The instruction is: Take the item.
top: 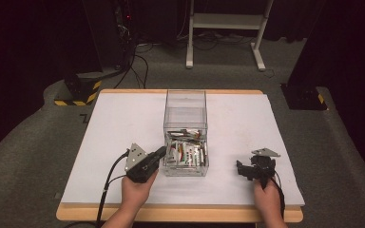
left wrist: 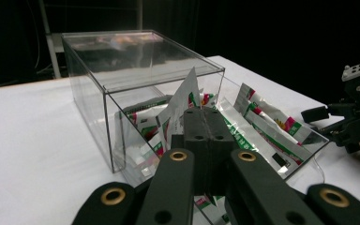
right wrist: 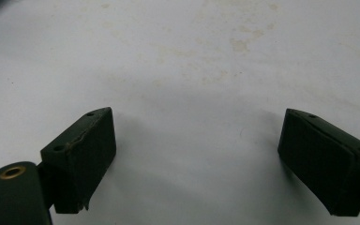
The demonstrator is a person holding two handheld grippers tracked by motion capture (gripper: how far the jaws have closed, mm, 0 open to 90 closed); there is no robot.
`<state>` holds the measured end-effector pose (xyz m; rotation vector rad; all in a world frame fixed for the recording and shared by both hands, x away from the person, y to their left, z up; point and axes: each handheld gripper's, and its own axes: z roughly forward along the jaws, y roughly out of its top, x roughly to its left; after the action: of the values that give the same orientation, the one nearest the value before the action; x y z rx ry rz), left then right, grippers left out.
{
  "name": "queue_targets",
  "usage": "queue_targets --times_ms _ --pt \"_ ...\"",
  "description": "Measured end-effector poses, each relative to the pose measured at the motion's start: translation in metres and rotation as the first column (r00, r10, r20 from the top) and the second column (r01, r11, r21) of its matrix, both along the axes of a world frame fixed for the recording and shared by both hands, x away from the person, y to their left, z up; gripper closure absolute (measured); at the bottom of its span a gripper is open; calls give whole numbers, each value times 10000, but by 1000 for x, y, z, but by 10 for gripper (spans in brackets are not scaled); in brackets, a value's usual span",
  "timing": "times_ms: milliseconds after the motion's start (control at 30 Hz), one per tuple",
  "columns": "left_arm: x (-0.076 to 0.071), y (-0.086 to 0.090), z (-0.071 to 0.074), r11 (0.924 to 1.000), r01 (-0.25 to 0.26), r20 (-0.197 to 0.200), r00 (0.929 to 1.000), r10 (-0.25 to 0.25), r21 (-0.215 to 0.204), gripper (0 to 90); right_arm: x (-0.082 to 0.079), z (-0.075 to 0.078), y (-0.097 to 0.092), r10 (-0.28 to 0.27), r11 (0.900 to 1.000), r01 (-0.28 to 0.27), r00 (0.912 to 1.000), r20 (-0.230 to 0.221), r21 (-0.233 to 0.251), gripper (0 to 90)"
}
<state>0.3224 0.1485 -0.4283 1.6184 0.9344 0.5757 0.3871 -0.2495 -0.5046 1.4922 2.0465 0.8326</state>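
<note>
The left gripper [left wrist: 205, 123], jaws clenched on a packet [left wrist: 180, 101] in the clear box [top: 186, 102], holds something light, crinkly, slippery (best pinched at an edge), while the right gripper [right wrist: 197, 164] hangs released over the worktop [top: 114, 128].

Black left gripper [top: 160, 153], right gripper [top: 240, 169]: brass rivets, grey three-cornered plates, black cables; forearms bare.

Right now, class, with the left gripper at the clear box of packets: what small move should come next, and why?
Probably lift the left gripper gently up. Its jaws are shut at the open near end of the clear box, seemingly pinching a white packet. The right gripper rests open on the table.
</note>
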Motion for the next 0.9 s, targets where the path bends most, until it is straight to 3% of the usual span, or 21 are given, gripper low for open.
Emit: queue_targets --times_ms 433,900 --pt "-4 8 7 9987 -239 527 9983 263 -460 900 0 0 0 -2 10000 2 10000 -1 2 114" --pt "-7 15 14 9959 -148 826 9963 222 -894 900 0 0 0 -2 10000 2 10000 -2 1 113"
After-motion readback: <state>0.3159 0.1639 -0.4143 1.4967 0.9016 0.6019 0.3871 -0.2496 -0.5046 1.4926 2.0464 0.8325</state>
